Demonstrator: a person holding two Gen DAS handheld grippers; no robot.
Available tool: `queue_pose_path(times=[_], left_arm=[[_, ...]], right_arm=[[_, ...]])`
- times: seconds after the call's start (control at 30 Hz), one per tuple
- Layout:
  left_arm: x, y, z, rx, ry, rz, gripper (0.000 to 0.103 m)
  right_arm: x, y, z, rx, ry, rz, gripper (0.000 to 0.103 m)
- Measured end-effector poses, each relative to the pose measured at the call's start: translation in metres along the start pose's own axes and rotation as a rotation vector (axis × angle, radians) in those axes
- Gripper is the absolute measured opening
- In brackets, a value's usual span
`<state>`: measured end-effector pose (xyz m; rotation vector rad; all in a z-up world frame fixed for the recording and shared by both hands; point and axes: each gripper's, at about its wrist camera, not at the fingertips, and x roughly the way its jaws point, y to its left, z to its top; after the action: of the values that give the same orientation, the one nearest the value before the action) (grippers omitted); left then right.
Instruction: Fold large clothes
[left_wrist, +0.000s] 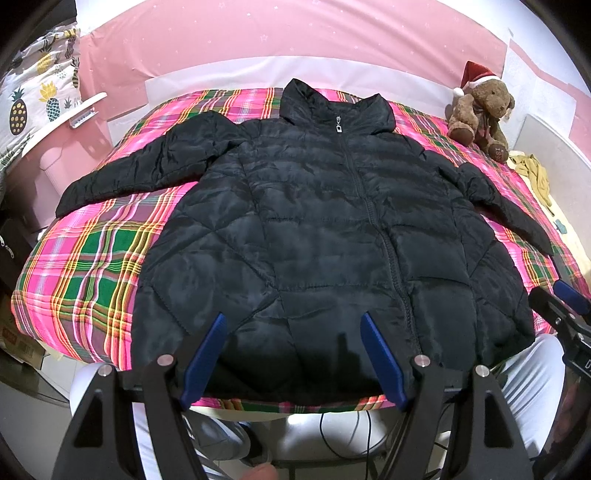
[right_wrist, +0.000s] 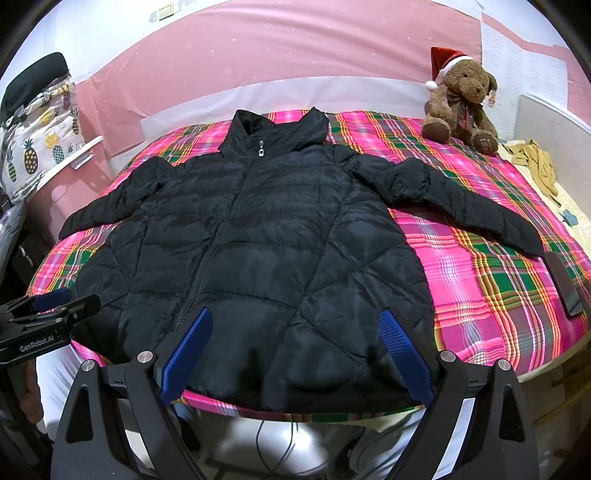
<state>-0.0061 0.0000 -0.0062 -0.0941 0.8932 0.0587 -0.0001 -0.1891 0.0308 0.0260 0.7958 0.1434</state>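
Above the black jacket (left_wrist: 314, 229), both grippers' jaws gape wide, holding nothing.

A black quilted puffer jacket (left_wrist: 317, 229) lies spread flat, front side up, on a pink, green and yellow plaid cloth (left_wrist: 92, 266). Its zipper (right_wrist: 221, 229) is closed up to the standing collar (right_wrist: 277, 127), where a small silver pull (left_wrist: 338, 124) hangs. Both sleeves reach outward and slightly down across the plaid, the cuffs lying near the cloth's side edges. The collar points toward the far side; the hem (right_wrist: 295, 398) lies at the near edge and droops a little over it. The shiny fabric shows diamond stitching low down and horizontal channels across the chest.
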Motion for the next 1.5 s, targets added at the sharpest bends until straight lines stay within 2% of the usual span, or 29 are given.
queue_pose_path(times=[0.77,1.03,1.3,1.5], left_arm=[[0.013,0.001,0.003,0.002,0.036,-0.004,0.077],[0.023,0.007,0.013,-0.004,0.044,-0.005,0.077],[0.039,0.037,0.043,-0.043,0.011,-0.008,0.077],[0.063,0.087,0.078,-0.124,-0.036,0.009,0.077]], right_arm=[[0.013,-0.002,-0.004,0.000,0.017,0.003,0.092],[0.024,0.002,0.008,-0.003,0.028,0.008,0.092],[0.047,0.018,0.039,-0.048,-0.002,0.043,0.092],[0.082,0.035,0.075,-0.098,-0.004,0.088,0.092]])
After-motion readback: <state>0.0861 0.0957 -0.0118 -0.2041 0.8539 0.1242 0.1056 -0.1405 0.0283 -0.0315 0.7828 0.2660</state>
